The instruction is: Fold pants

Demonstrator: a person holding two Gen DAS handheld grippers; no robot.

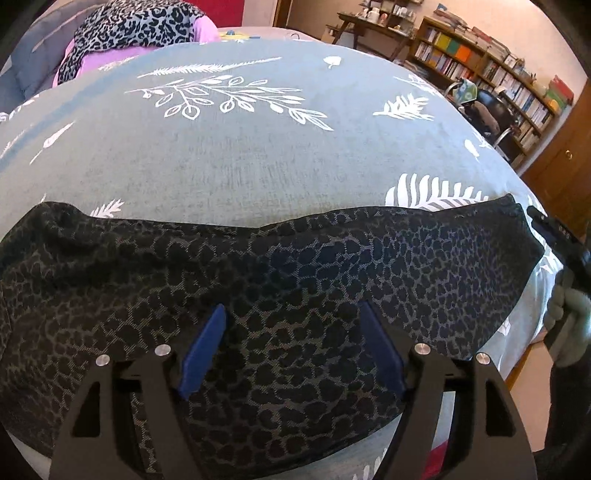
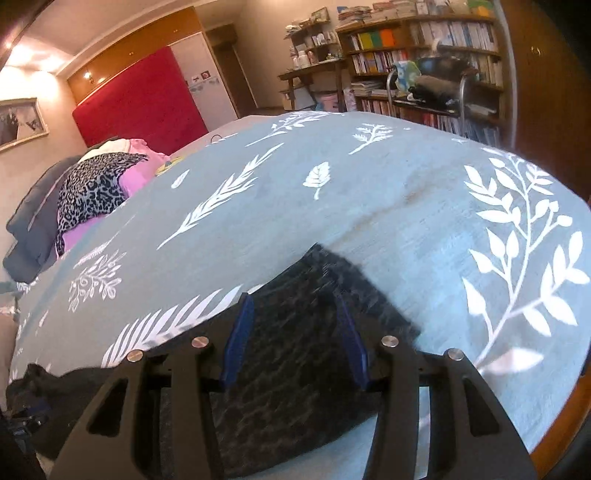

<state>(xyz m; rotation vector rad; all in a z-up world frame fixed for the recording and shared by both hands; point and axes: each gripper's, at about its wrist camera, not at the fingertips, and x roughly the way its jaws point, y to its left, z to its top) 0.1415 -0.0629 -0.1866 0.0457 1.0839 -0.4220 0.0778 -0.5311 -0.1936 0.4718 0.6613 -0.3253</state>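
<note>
Dark leopard-print pants (image 1: 280, 266) lie flat across the near part of a grey-blue bedspread with white leaf prints (image 1: 236, 155). My left gripper (image 1: 293, 325) hovers over their middle, blue pads wide apart, nothing between them. My right gripper (image 2: 293, 314) is over the right end of the pants (image 2: 295, 350), also open and empty; that view is blurred. The right gripper's body and the gloved hand show at the right edge of the left wrist view (image 1: 569, 280).
A pile of clothes, leopard print and pink (image 1: 125, 33), lies at the far left of the bed, also in the right wrist view (image 2: 99, 184). Bookshelves (image 1: 491, 70) and a chair (image 1: 484, 107) stand beyond the bed. The bed's near right edge drops to the floor (image 1: 524, 365).
</note>
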